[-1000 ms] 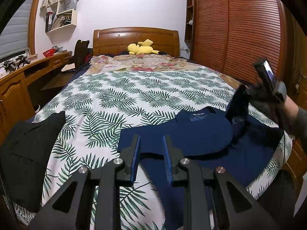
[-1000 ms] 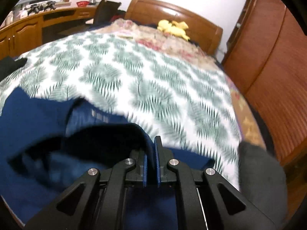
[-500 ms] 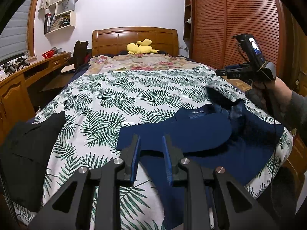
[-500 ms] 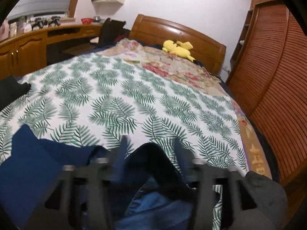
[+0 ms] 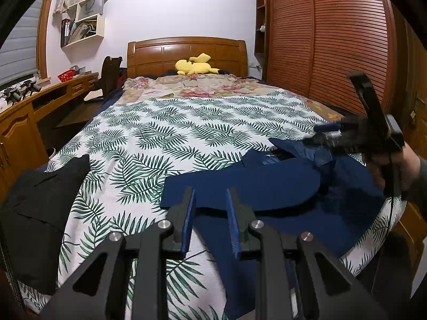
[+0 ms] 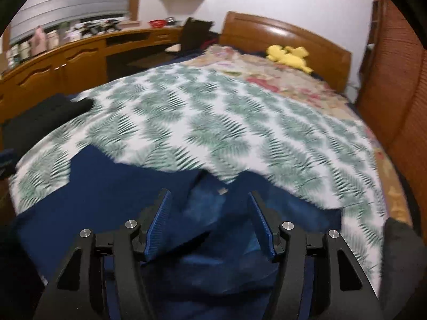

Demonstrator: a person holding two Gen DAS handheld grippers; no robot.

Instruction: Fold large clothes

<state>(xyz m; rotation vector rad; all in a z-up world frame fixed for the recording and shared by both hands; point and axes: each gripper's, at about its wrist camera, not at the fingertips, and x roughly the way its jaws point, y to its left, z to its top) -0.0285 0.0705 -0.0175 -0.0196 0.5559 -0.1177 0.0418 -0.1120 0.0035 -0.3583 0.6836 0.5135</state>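
A navy blue shirt (image 5: 267, 186) lies on the leaf-print bedspread (image 5: 170, 144) near the foot of the bed, with one sleeve folded across its body. My left gripper (image 5: 210, 202) is open and empty, hovering over the shirt's left edge. My right gripper (image 6: 210, 213) is open wide and empty, just above the shirt (image 6: 128, 186) near its collar and crumpled shoulder. The right gripper also shows blurred in the left wrist view (image 5: 328, 133), held by a hand at the bed's right side.
A folded black garment (image 5: 40, 213) lies at the bed's left edge. A yellow plush toy (image 5: 196, 65) sits by the wooden headboard. A wooden desk (image 5: 24, 122) runs along the left; a slatted wardrobe (image 5: 333, 40) stands on the right.
My right gripper opened and let go of the shirt's shoulder, which dropped onto the bed, then swung down over the collar area. The left gripper stayed still.
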